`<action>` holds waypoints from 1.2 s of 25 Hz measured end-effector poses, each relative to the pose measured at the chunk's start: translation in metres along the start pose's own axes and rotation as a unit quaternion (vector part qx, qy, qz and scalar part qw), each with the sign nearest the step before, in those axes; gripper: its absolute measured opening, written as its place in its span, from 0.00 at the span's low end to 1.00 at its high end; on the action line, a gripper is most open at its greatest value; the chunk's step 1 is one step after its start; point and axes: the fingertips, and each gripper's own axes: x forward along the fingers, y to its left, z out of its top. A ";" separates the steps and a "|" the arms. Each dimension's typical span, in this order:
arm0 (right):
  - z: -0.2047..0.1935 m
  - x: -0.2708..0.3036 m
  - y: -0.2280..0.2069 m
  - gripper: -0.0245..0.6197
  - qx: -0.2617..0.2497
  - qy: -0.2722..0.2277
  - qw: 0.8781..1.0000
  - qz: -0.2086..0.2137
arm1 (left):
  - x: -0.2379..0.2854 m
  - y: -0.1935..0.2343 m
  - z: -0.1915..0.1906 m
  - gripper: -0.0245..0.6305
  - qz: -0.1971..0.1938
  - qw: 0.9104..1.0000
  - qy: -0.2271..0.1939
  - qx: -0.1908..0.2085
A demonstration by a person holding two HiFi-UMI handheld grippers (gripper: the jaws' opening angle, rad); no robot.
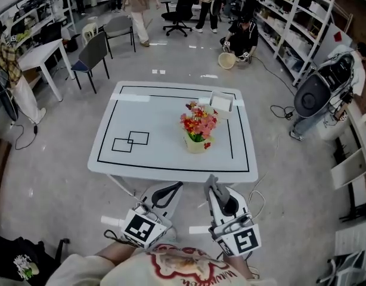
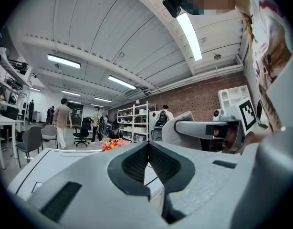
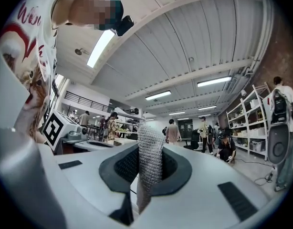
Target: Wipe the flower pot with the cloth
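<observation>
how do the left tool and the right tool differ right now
The right tool is shut on a grey knitted cloth; the left tool is shut on nothing. In the head view the left tool slants towards the right, the right tool towards the left. Both hang short of the white table, away from the flower pot.
</observation>
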 end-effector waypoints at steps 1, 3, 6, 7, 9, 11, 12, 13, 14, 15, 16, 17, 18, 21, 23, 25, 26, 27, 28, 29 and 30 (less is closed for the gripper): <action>-0.001 0.005 -0.001 0.08 0.000 0.000 1.000 -0.001 | 0.001 0.005 -0.002 0.04 -0.003 1.000 0.007 -0.001; -0.003 0.012 -0.001 0.08 -0.001 0.001 1.000 -0.006 | 0.004 0.012 -0.005 0.04 -0.009 1.000 0.011 -0.002; -0.006 0.017 -0.002 0.08 0.000 0.003 1.000 -0.014 | 0.009 0.020 -0.005 0.04 -0.015 1.000 0.003 -0.003; -0.008 0.018 -0.003 0.08 0.002 0.004 1.000 -0.017 | 0.010 0.022 -0.005 0.04 -0.017 1.000 0.004 0.000; -0.013 0.018 -0.003 0.08 0.006 0.010 1.000 -0.019 | 0.011 0.024 -0.006 0.04 -0.019 1.000 0.000 0.005; -0.019 0.019 -0.002 0.08 0.008 0.016 1.000 -0.018 | 0.009 0.026 -0.011 0.04 -0.017 1.000 0.009 0.000; -0.021 0.020 -0.001 0.08 0.010 0.018 1.000 -0.016 | 0.007 0.027 -0.013 0.04 -0.015 1.000 0.016 -0.004; -0.022 0.021 0.000 0.08 0.011 0.020 1.000 -0.014 | 0.006 0.029 -0.014 0.04 -0.012 1.000 0.019 -0.006; -0.022 0.023 0.002 0.08 0.012 0.020 1.000 -0.012 | 0.005 0.030 -0.014 0.04 -0.009 1.000 0.016 -0.006; -0.021 0.025 0.003 0.08 0.012 0.020 1.000 -0.009 | 0.004 0.031 -0.013 0.04 -0.006 1.000 0.009 -0.008; -0.020 0.026 0.005 0.08 0.012 0.020 1.000 -0.005 | 0.003 0.033 -0.012 0.04 -0.003 1.000 0.003 -0.012; -0.020 0.028 0.006 0.08 0.012 0.020 1.000 -0.002 | 0.002 0.034 -0.010 0.04 -0.001 1.000 0.000 -0.017; -0.019 0.031 0.007 0.08 0.011 0.020 1.000 0.001 | 0.000 0.034 -0.009 0.04 0.001 1.000 -0.003 -0.017; -0.018 0.036 0.010 0.08 0.011 0.018 1.000 0.009 | -0.006 0.039 -0.006 0.04 0.006 1.000 -0.011 -0.003; -0.018 0.039 0.012 0.08 0.011 0.018 1.000 0.012 | -0.008 0.043 -0.006 0.04 0.011 1.000 -0.012 0.000; -0.020 0.038 0.016 0.08 0.011 0.023 1.000 0.013 | -0.010 0.047 -0.007 0.04 0.015 1.000 -0.012 -0.002; -0.021 0.037 0.016 0.08 0.011 0.026 1.000 0.012 | -0.010 0.048 -0.009 0.04 0.016 1.000 -0.010 -0.004; -0.023 0.037 0.015 0.08 0.012 0.029 0.999 0.010 | -0.009 0.050 -0.010 0.04 0.016 1.000 -0.008 -0.007; -0.025 0.037 0.012 0.08 0.014 0.031 0.999 0.007 | -0.008 0.051 -0.011 0.04 0.015 1.000 -0.007 -0.008; -0.027 0.038 0.009 0.08 0.017 0.033 0.999 0.004 | -0.005 0.052 -0.012 0.04 0.014 1.000 -0.006 -0.008; -0.029 0.038 0.006 0.08 0.019 0.035 0.999 0.001 | -0.003 0.052 -0.013 0.04 0.013 1.000 -0.006 -0.009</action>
